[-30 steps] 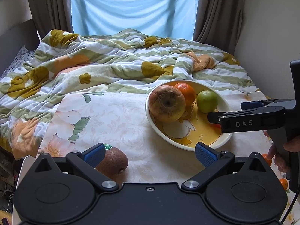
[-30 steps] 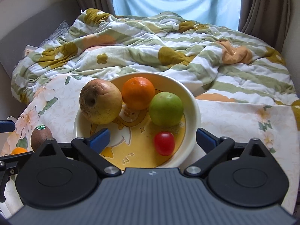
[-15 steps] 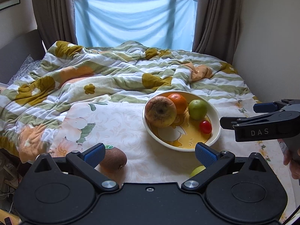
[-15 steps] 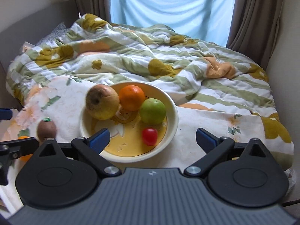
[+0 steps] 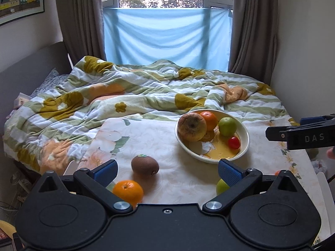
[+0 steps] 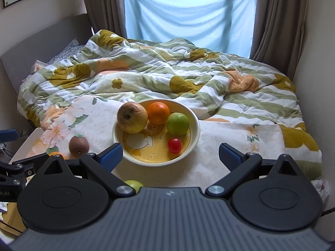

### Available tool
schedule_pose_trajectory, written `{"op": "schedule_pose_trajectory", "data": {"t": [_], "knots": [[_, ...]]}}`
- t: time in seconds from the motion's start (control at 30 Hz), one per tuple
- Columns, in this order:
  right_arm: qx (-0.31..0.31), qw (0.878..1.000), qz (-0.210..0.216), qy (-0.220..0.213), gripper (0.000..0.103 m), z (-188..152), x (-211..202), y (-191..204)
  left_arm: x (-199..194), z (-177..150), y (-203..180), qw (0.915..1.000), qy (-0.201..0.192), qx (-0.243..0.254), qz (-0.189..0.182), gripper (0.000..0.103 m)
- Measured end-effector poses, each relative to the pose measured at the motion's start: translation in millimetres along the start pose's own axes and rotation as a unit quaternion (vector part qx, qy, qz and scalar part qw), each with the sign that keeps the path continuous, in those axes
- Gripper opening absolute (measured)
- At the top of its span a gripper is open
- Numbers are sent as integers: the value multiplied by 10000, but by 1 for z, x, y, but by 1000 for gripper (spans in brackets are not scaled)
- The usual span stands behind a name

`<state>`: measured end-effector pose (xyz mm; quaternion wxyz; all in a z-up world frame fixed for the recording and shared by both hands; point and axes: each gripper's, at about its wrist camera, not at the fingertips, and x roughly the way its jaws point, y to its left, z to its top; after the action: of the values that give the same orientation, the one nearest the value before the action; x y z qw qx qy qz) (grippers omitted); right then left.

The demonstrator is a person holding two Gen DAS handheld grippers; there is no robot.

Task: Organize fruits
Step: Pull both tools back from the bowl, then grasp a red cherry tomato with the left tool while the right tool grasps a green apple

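Fruit is sitting partly sorted: the bowl (image 6: 193,138) is holding a brown apple (image 6: 132,117), an orange (image 6: 158,113), a green apple (image 6: 178,123) and a small red fruit (image 6: 174,145). At its eight o'clock, a kiwi (image 5: 144,165) and a second orange (image 5: 127,190) are waiting on the cloth. The left gripper (image 5: 167,170) and right gripper (image 6: 170,152) are both hovering with jaws wide and empty. Round fruit is probably risking a roll off the near edge if nudged.
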<state>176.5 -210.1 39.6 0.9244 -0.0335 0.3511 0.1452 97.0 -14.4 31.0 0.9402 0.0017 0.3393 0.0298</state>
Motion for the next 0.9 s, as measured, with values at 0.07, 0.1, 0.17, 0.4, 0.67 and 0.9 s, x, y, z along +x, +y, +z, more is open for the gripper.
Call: {"op": "schedule_pose_trajectory", "data": {"t": [0.07,0.1,0.17,0.4,0.67,0.9], "knots": [[6,10000,61,-2,103,-3,-4,2,-4,-6,5,9999,20,-67,76,103],[10,10000,90,9,103,-5,-6,3,-6,-9,8,9999,35,-114,110,103],[15,9999,158,43,103,-8,-8,7,-9,-16,14,9996,71,-205,189,103],[-26,9989,442,127,103,-21,-5,26,-12,-39,38,9973,193,-446,549,103],[-126,9973,682,254,103,-44,15,53,1,-68,65,9944,437,-577,765,103],[-323,9961,719,398,103,-68,40,71,25,-89,81,9928,499,-579,927,103]]}}
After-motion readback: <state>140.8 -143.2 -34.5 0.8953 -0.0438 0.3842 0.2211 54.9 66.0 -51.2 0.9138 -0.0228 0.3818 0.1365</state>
